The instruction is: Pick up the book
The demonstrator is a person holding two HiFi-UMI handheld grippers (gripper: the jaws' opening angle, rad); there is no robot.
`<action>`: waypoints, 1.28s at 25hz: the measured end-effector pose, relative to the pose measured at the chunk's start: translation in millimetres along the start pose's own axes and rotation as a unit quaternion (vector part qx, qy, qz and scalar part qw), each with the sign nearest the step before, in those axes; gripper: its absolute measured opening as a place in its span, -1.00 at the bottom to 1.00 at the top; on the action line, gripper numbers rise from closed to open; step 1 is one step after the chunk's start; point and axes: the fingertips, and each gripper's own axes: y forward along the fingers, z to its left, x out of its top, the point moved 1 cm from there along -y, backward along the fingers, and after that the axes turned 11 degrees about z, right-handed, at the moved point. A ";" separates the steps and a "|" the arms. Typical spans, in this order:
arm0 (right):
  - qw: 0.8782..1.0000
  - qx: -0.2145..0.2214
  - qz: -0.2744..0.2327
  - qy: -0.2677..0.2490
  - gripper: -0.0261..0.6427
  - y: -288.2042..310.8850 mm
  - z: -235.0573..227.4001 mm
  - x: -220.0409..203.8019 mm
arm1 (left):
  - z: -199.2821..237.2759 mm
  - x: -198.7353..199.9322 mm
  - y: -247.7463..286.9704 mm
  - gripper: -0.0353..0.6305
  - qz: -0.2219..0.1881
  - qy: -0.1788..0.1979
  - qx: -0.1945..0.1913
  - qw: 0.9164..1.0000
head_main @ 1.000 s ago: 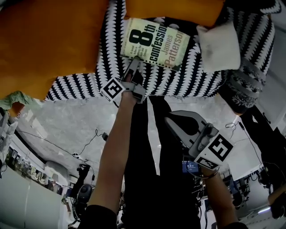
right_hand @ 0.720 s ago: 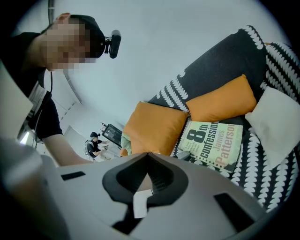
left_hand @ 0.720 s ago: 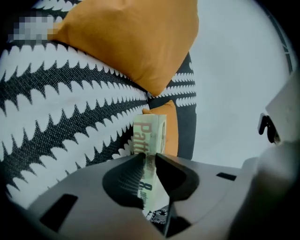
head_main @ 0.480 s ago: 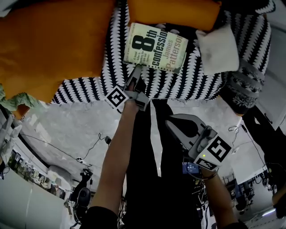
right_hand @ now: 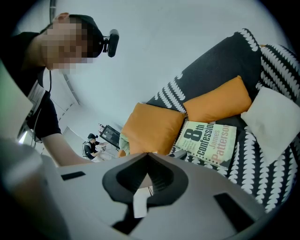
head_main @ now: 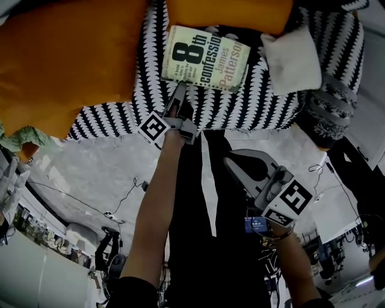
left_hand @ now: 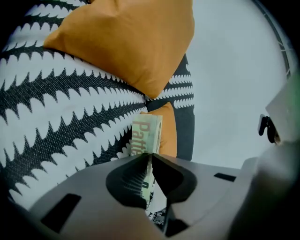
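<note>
The book [head_main: 204, 58], a pale green paperback with black and red print, lies on a black-and-white patterned sofa cover [head_main: 240, 102]. My left gripper [head_main: 180, 90] reaches its near edge. In the left gripper view the book [left_hand: 146, 133] stands edge-on between the jaws of the left gripper [left_hand: 150, 155], which are closing and pinch its lower edge. My right gripper [head_main: 231, 162] hangs back, lower right of the book and apart from it, shut with nothing in it. In the right gripper view the book [right_hand: 206, 143] lies flat beyond the right gripper [right_hand: 147, 153].
A large orange cushion [head_main: 60, 54] lies left of the book, another orange cushion [head_main: 228, 12] behind it. A white cushion [head_main: 293, 57] sits to its right, a grey knitted thing [head_main: 328, 111] further right. The person's legs in black stand below the sofa edge.
The left gripper's jaws have narrowed onto the book's near edge. Both hands have stayed roughly in place; the right gripper looks the same.
</note>
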 end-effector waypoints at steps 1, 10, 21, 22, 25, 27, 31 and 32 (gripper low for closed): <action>1.000 0.000 -0.002 0.001 -0.87 -1.1 0.8 2.2 | -1.0 2.3 -0.2 -0.76 0.001 0.006 0.003 1.000; 1.000 -0.005 -0.001 0.005 -0.87 -7.5 6.9 15.1 | 0.7 24.8 7.3 -0.71 0.057 0.110 0.086 0.989; 1.000 -0.001 -0.003 0.009 -0.87 -2.1 -5.0 4.2 | 32.8 41.1 7.3 -0.19 0.052 0.123 0.148 0.980; 1.000 -0.001 -0.003 0.009 -0.87 -3.8 -3.8 5.5 | 31.9 42.3 5.0 -0.16 0.052 0.129 0.153 0.978; 1.000 -0.001 -0.003 0.010 -0.87 -6.5 -1.6 5.4 | 31.2 49.4 -1.6 -0.10 0.057 0.138 0.157 0.976; 1.000 -0.004 -0.002 0.013 -0.87 -5.3 0.9 6.5 | 29.9 56.1 -3.6 -0.08 0.055 0.115 0.141 0.982; 1.000 -0.009 0.002 0.016 -0.87 -3.8 11.1 14.1 | 21.8 68.2 -5.4 -0.08 0.030 0.058 0.105 0.992; 1.000 -0.009 0.003 0.017 -0.87 -3.8 11.7 14.1 | 21.3 69.2 -4.7 -0.08 0.024 0.047 0.099 0.994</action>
